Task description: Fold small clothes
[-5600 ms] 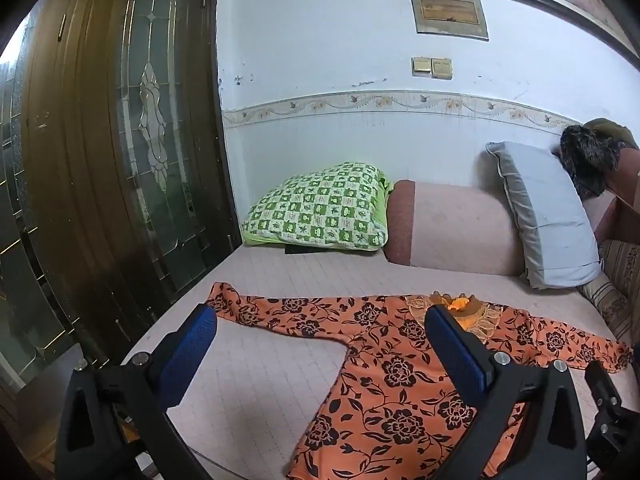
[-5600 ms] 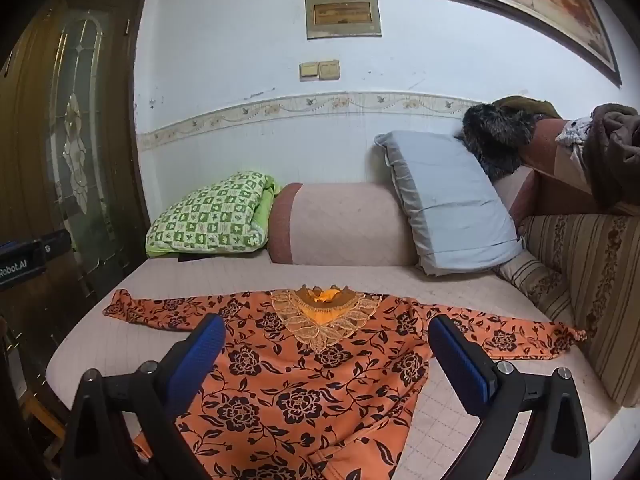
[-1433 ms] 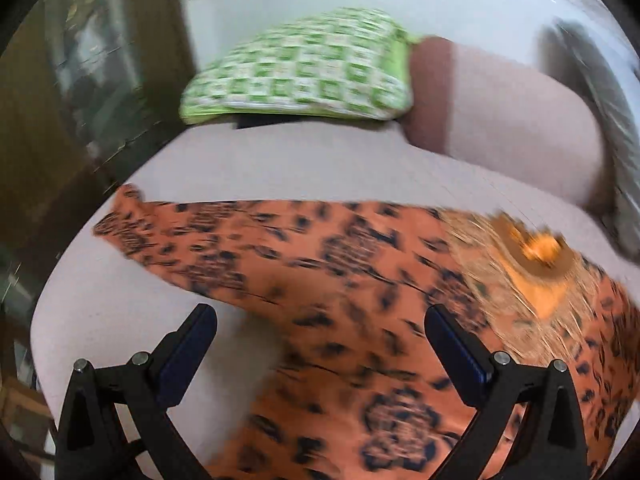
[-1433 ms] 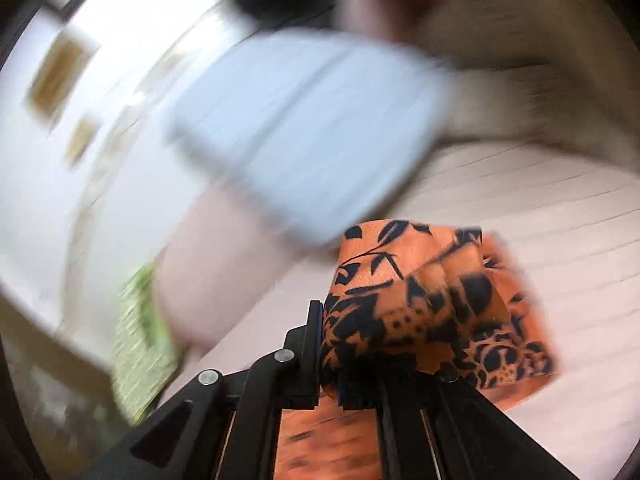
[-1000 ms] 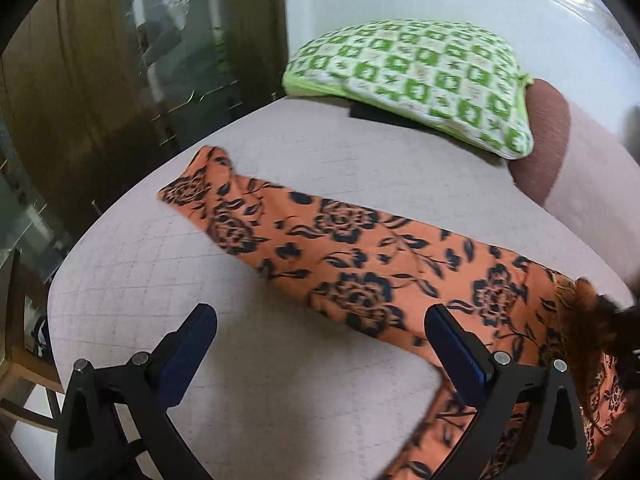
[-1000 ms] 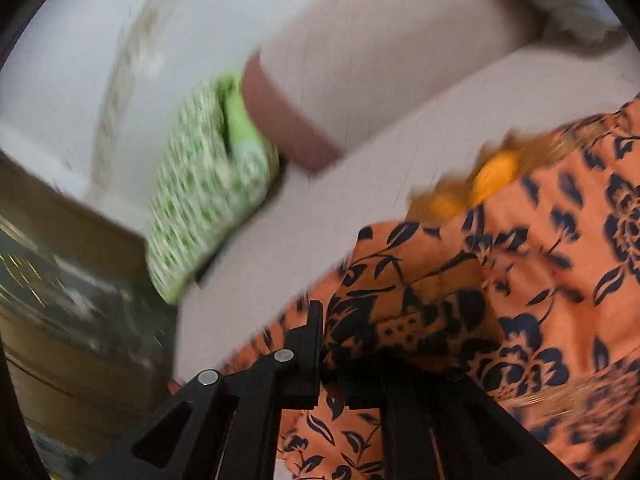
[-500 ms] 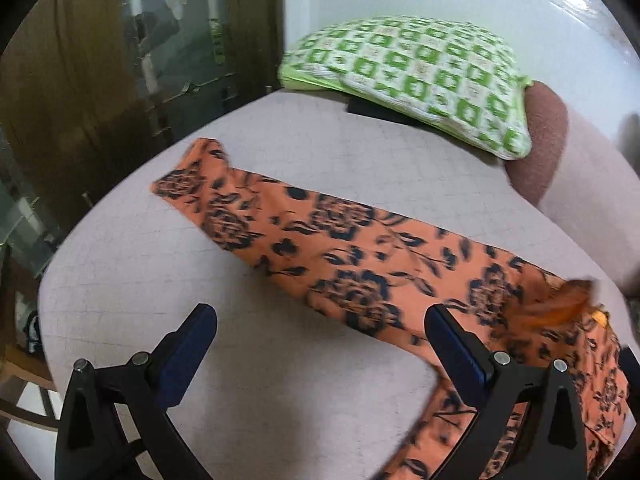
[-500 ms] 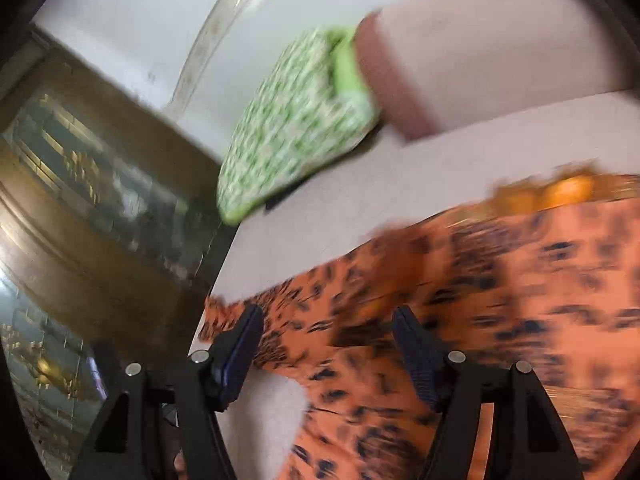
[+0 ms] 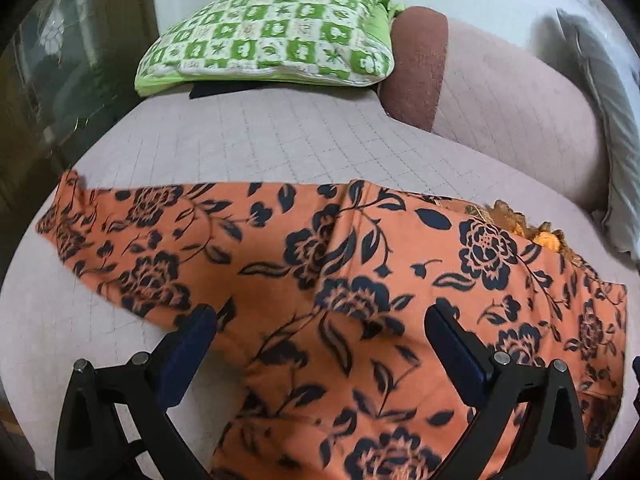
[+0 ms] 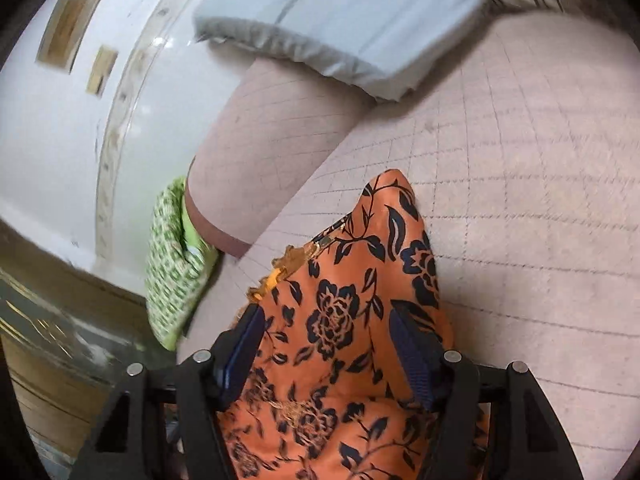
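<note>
Quilted pink bedding is being covered by an orange floral top, one sleeve folded inward. Both the left gripper and right gripper are being held apart above it. Limp, light cloth is probably best being pinched at the outstretched cuff.

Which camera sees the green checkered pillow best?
The left wrist view. There the green checkered pillow shows almost whole, lying at the back of the bed above the orange flowered top. The right wrist view catches only a narrow, tilted strip of it beside the pink bolster.
</note>
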Demonstrator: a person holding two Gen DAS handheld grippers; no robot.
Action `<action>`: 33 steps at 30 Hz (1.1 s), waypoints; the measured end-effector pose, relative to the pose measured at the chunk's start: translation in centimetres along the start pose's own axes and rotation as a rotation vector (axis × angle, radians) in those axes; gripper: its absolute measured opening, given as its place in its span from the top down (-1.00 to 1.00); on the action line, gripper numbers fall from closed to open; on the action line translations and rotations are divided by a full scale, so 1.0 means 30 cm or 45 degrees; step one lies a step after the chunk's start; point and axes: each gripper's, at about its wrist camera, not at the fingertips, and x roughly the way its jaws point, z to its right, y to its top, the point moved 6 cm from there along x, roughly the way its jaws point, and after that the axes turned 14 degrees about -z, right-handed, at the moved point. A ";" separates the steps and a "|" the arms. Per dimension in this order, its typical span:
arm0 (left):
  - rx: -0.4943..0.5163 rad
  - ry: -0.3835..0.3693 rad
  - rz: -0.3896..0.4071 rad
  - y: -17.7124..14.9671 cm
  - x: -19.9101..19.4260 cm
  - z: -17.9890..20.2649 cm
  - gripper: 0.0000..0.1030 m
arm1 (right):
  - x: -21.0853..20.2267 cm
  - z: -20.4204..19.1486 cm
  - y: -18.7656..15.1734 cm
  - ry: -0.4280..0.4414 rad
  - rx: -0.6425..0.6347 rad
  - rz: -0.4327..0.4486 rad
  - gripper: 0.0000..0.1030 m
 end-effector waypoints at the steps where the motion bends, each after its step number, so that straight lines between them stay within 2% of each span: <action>1: 0.005 0.020 -0.006 0.010 0.011 0.008 -1.00 | 0.011 0.010 0.002 0.023 0.017 -0.012 -0.31; 4: 0.038 0.073 -0.103 0.021 0.088 0.028 -1.00 | 0.088 0.029 0.006 0.021 0.059 -0.058 -0.32; 6: 0.085 0.137 -0.209 0.004 0.171 0.036 -1.00 | 0.174 0.108 0.003 -0.130 0.128 -0.172 -0.32; 10: 0.092 0.108 -0.197 0.013 0.129 0.025 -1.00 | 0.123 0.081 0.008 -0.092 0.107 -0.145 -0.32; 12: 0.076 0.093 -0.145 0.026 0.062 -0.008 -1.00 | 0.064 0.030 -0.011 -0.050 0.055 -0.094 -0.32; 17: -0.176 -0.033 -0.058 0.058 -0.102 -0.254 -1.00 | -0.019 -0.128 -0.115 0.027 -0.076 -0.118 -0.32; 21: -0.482 -0.025 0.014 0.038 -0.170 -0.614 -1.00 | -0.043 -0.271 -0.245 0.069 -0.214 -0.137 -0.32; 25: -0.685 -0.102 -0.033 -0.003 -0.113 -0.863 -1.00 | 0.011 -0.333 -0.404 0.018 -0.354 -0.227 -0.32; 27: -0.784 -0.145 -0.044 -0.026 -0.084 -0.967 -1.00 | 0.066 -0.335 -0.447 -0.013 -0.378 -0.286 -0.32; 30: -0.859 -0.190 -0.089 -0.037 -0.014 -1.064 -1.00 | 0.152 -0.323 -0.475 -0.073 -0.399 -0.352 -0.32; 33: -0.960 -0.320 -0.116 -0.048 0.038 -1.124 -0.88 | 0.221 -0.314 -0.481 -0.078 -0.399 -0.407 -0.32</action>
